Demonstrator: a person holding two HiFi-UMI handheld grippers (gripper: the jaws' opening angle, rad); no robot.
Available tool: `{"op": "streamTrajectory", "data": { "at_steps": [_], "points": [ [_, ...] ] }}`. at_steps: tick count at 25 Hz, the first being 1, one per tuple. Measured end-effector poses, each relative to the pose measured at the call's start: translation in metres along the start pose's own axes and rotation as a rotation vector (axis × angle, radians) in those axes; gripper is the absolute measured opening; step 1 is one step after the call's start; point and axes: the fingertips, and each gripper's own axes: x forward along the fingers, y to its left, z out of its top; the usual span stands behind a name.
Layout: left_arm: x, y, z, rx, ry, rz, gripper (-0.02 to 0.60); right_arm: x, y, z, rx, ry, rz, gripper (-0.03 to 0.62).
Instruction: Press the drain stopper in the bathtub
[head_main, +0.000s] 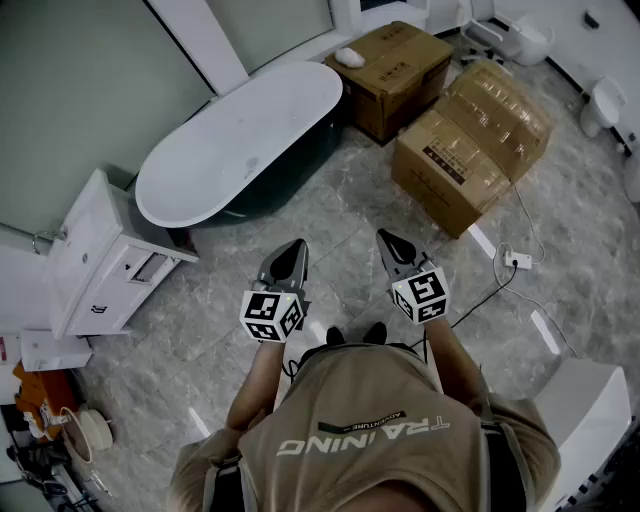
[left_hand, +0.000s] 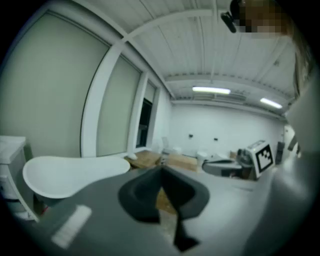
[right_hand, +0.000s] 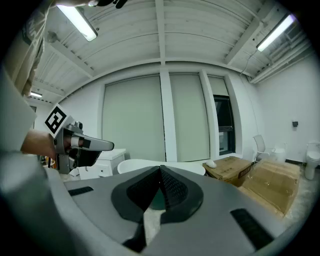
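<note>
Left fingers: my left gripper (head_main: 295, 247) has its dark fingers (left_hand: 140, 192) closed tip to tip. Nothing sits between them; through the slit behind the tips I see only the floor.
Right fingers: my right gripper (head_main: 386, 238) is closed the same way, its ribbed fingers (right_hand: 175, 190) meeting at the tips and holding nothing.
Where I hold them: both grippers are side by side in front of my body and well above the grey marble floor (head_main: 330, 215). They point ahead, and each carries its marker cube toward me.
Cross views: my left gripper's view catches the right one off to its right. My right gripper's view catches the left one off to its left, with my hand on it.
Bathtub: the white freestanding bathtub (head_main: 240, 140) with a dark outer shell stands ahead and to my left, against the window wall and well apart from both grippers. Its rim shows behind the closed tips in the right gripper view (right_hand: 145, 164) and to the left in the left gripper view (left_hand: 70, 170).
Drain stopper: somewhere inside the tub, too small for me to make out.
Left of the tub: a white cabinet (head_main: 100, 250) with its drawer front facing the floor space.
Right of the tub: a brown cardboard box (head_main: 400, 65) with a small white object on top, just beside the tub's far end. Two film-wrapped cartons (head_main: 470, 150) lie nearer me.
Floor at right: a white plug block (head_main: 517, 260) with a dark cable running back toward my feet.
</note>
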Motion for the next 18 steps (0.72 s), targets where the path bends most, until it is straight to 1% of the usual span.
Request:
{"op": "streamTrajectory", "data": {
  "at_steps": [2, 5, 9, 13, 18],
  "points": [
    [0.012, -0.007, -0.001, -0.008, 0.002, -0.002, 0.002, 0.002, -0.008, -0.001, -0.014, 0.003, 0.018, 0.014],
    [0.029, -0.014, -0.006, -0.02, 0.008, -0.003, 0.002, 0.006, -0.019, -0.005, -0.004, 0.005, 0.036, 0.014],
    [0.044, -0.012, -0.007, -0.032, 0.014, -0.004, 0.002, 0.016, -0.029, -0.009, 0.01, 0.015, 0.044, 0.014],
    [0.062, 0.004, -0.014, -0.049, 0.024, -0.008, 0.002, 0.035, -0.034, -0.014, 0.005, 0.034, 0.067, 0.014],
    [0.099, 0.043, -0.017, -0.085, 0.008, -0.043, 0.002, 0.081, -0.05, -0.018, -0.026, 0.09, 0.029, 0.014]
  ]
}}
